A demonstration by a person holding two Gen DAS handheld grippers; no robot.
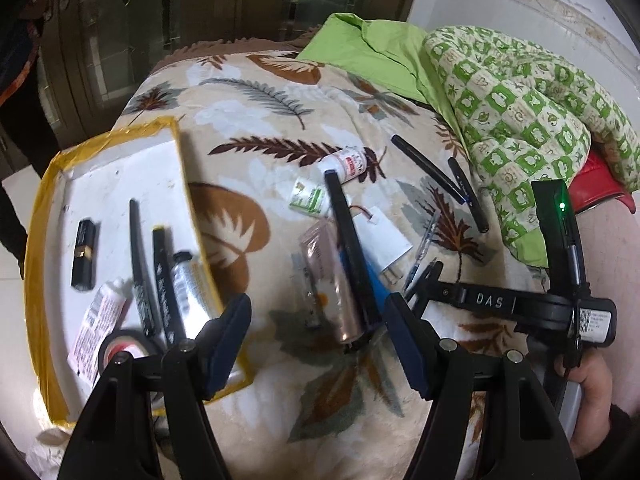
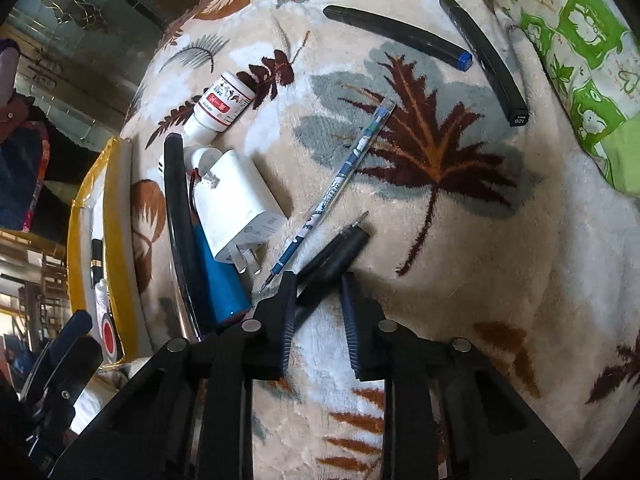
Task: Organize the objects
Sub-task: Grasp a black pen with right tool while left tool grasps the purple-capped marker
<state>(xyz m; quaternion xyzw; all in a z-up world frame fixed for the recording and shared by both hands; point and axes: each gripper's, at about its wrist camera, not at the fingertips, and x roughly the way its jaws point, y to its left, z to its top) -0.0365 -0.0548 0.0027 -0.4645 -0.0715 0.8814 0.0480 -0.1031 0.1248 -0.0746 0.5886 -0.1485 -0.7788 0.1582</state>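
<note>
On the soft leaf-print blanket (image 2: 460, 240), our right gripper (image 2: 316, 284) pinches the black pen (image 2: 336, 256) off-centre, so it may pivot loose, while our left gripper (image 1: 318, 312) hangs open and empty.

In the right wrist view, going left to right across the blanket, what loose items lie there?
White bottle → white charger plug → patterned blue pen → black marker with blue end → black marker nearest the green quilt.
</note>
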